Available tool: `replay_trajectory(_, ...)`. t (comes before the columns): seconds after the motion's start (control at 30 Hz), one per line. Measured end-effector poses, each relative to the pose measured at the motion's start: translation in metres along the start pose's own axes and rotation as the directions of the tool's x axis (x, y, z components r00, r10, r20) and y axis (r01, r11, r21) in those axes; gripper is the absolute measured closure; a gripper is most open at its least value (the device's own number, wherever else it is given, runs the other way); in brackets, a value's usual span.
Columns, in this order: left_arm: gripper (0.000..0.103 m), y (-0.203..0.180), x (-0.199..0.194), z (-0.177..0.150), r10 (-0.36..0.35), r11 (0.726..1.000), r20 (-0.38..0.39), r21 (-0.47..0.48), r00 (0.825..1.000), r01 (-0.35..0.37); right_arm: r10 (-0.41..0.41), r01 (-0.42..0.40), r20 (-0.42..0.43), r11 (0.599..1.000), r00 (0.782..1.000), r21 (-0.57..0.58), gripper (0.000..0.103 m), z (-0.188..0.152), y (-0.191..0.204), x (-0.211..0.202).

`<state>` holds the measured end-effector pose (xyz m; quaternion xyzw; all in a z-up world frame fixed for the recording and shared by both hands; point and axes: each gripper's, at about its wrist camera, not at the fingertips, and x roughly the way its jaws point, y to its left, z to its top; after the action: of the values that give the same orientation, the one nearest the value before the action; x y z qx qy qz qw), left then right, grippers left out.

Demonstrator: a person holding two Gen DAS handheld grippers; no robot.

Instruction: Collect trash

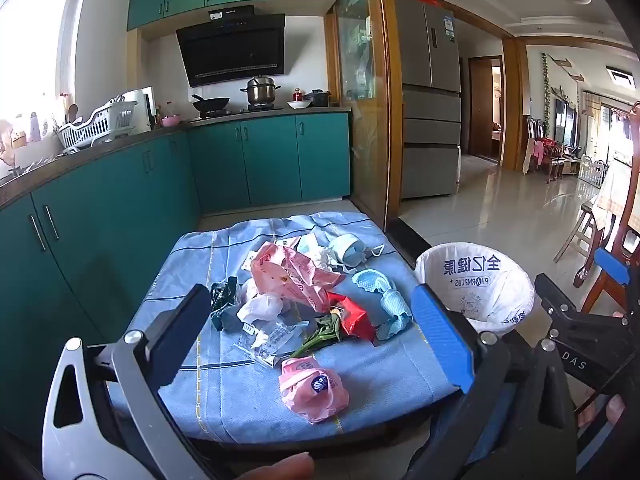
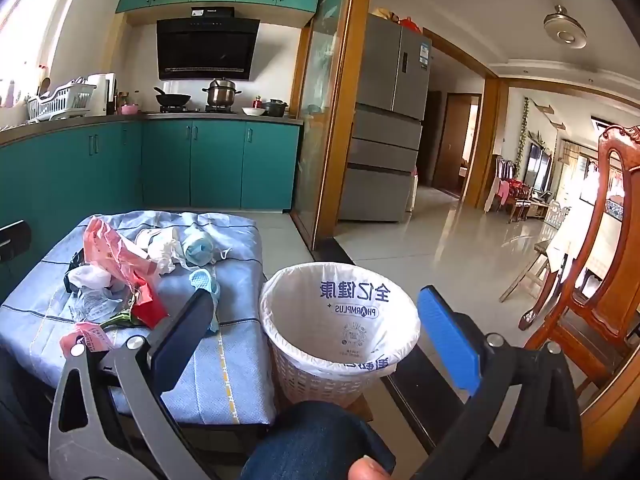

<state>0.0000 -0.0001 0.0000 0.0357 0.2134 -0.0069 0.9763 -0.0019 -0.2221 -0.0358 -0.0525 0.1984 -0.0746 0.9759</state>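
Note:
A pile of trash lies on a low table covered with a blue cloth [image 1: 224,392]: a large pink plastic bag [image 1: 292,274], a red wrapper [image 1: 352,316], a crumpled pink wrapper [image 1: 312,390] nearest me, blue face masks [image 1: 394,304], clear wrappers and green stems. A white bin [image 1: 476,284] with a printed liner stands right of the table. My left gripper [image 1: 312,320] is open and empty above the near side of the pile. My right gripper [image 2: 316,320] is open and empty over the bin [image 2: 340,316]; the pile [image 2: 120,272] lies to its left.
Teal kitchen cabinets [image 1: 120,208] run along the left and back. A wooden chair [image 2: 592,280] stands at the right. A grey fridge [image 1: 430,120] and a glass sliding door [image 1: 360,100] are behind. My knee [image 2: 320,440] shows below the bin.

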Motion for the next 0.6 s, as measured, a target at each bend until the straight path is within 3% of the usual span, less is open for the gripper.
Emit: replay_trajectory(0.6,0.003,0.004,0.006,-0.002,0.002,1.000,-0.013,-0.001,1.000,-0.002,0.015,-0.015,0.008,1.000,1.000,-0.009,0.003,0.009,0.007,-0.001)
